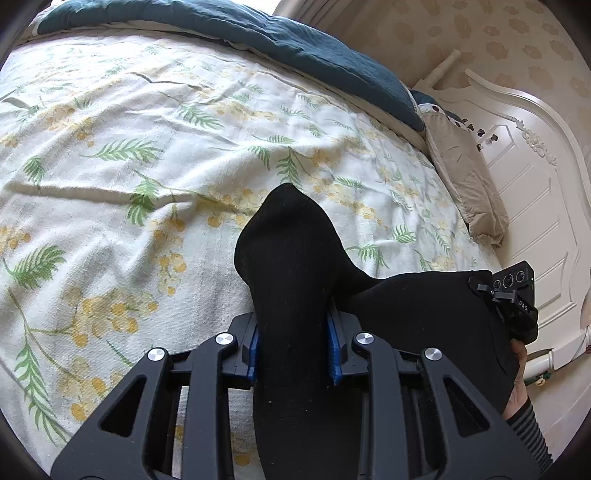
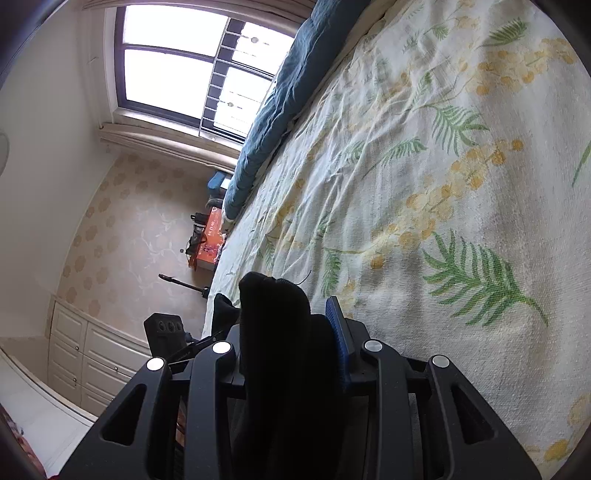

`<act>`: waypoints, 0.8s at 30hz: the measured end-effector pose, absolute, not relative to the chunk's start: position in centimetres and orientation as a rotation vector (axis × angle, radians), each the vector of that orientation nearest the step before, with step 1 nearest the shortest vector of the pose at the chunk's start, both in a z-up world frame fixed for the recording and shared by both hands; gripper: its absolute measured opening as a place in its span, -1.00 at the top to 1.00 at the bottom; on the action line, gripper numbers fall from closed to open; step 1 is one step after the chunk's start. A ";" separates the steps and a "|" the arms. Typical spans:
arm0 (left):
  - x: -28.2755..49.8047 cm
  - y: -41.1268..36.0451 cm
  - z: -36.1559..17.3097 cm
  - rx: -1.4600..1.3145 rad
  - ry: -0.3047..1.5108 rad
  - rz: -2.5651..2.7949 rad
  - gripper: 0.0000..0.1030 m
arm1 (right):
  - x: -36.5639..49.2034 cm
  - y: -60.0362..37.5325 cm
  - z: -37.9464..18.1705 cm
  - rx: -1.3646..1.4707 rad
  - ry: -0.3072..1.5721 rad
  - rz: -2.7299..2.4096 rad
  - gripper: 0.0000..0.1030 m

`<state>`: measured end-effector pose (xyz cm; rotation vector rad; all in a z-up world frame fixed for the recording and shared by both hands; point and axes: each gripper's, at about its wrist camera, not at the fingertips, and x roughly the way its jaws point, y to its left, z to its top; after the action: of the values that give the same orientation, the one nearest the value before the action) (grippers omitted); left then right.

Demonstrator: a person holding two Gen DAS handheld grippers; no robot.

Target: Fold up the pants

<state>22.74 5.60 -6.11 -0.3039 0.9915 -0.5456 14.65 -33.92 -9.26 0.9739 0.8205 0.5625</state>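
The black pants (image 1: pixel 288 258) are bunched between the blue pads of my left gripper (image 1: pixel 293 347), which is shut on them above the bed. A fold of the cloth sticks up past the fingertips and the rest stretches right toward the other gripper's body (image 1: pixel 515 299), held by a hand in a striped sleeve. In the right wrist view my right gripper (image 2: pixel 291 332) is shut on a thick wad of the black pants (image 2: pixel 273 317); only its right blue pad (image 2: pixel 338 325) shows. The left gripper's body (image 2: pixel 164 330) shows at lower left.
The bed carries a white sheet with green fern and yellow flower print (image 1: pixel 147 147). A teal quilt (image 1: pixel 258 33) lies along its far side, a beige pillow (image 1: pixel 458 166) by the white headboard (image 1: pixel 528 155). A window (image 2: pixel 192 66), orange box (image 2: pixel 210 243) and white drawers (image 2: pixel 81 354) lie beyond the bed.
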 end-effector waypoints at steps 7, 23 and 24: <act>22.6 5.6 -6.3 -0.304 0.983 -0.548 0.46 | 14.4 -34.1 -9.5 0.980 0.819 0.567 0.37; 22.7 5.8 -6.7 -0.326 0.989 -0.554 0.39 | 14.4 -34.3 -9.5 0.985 0.816 0.570 0.37; 22.7 5.8 -6.7 -0.325 0.990 -0.554 0.39 | 14.4 -34.3 -9.6 0.985 0.816 0.569 0.37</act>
<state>22.73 5.79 -6.69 -0.3255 0.9902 -0.5541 14.41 -34.26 -9.57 0.9853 0.8157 0.5693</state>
